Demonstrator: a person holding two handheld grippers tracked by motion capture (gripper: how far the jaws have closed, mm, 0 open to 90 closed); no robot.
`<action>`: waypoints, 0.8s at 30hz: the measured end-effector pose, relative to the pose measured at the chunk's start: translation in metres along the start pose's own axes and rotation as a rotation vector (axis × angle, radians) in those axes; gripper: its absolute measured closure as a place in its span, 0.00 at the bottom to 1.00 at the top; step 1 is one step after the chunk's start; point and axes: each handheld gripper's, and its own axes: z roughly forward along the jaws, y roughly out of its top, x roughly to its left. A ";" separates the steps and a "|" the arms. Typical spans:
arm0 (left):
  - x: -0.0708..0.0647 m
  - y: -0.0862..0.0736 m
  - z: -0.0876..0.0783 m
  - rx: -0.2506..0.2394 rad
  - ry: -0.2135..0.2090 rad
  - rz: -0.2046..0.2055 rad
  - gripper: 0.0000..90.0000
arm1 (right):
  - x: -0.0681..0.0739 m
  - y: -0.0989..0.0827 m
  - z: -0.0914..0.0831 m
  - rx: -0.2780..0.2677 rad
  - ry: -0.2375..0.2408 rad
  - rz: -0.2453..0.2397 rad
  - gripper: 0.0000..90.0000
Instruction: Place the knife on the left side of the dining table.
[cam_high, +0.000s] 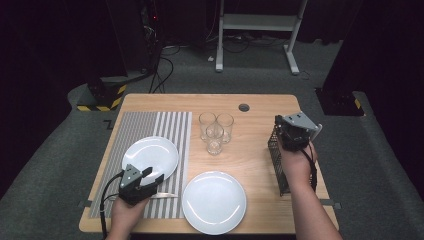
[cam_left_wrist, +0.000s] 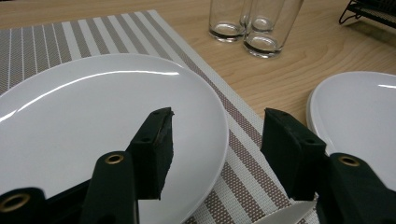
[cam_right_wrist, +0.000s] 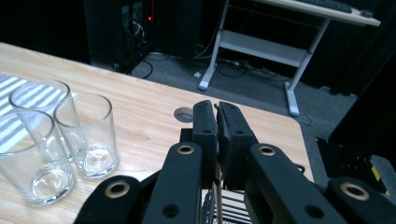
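glossy white glazed plates (cam_high: 150, 152), clear smooth glass tumblers (cam_high: 215, 131), matt woven striped placemat (cam_high: 145, 125), smooth light wood-grain table (cam_high: 255, 145), black wire-mesh rack (cam_high: 276, 155), matt black gripper pads (cam_left_wrist: 156, 149)

On the bench (cam_high: 260, 150) there are three empty glasses (cam_high: 215, 131), standing together just right of the one striped placemat (cam_high: 150, 130). There are two white plates (cam_high: 214, 202): one lies on the placemat, the other just beside its right edge. One black wire rack (cam_high: 278, 160) stands well to the right of the placemat. One knife (cam_high: 162, 195) lies on the placemat.
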 end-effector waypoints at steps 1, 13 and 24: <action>0.000 0.000 0.000 0.002 0.000 0.001 0.48 | -0.001 0.000 -0.003 -0.008 0.003 0.001 0.96; -0.002 -0.001 0.003 0.012 -0.003 0.009 0.49 | -0.009 -0.010 -0.015 -0.068 0.027 0.027 0.96; -0.002 -0.001 0.002 0.008 -0.002 0.008 0.49 | -0.008 -0.016 -0.011 -0.042 0.023 0.011 0.94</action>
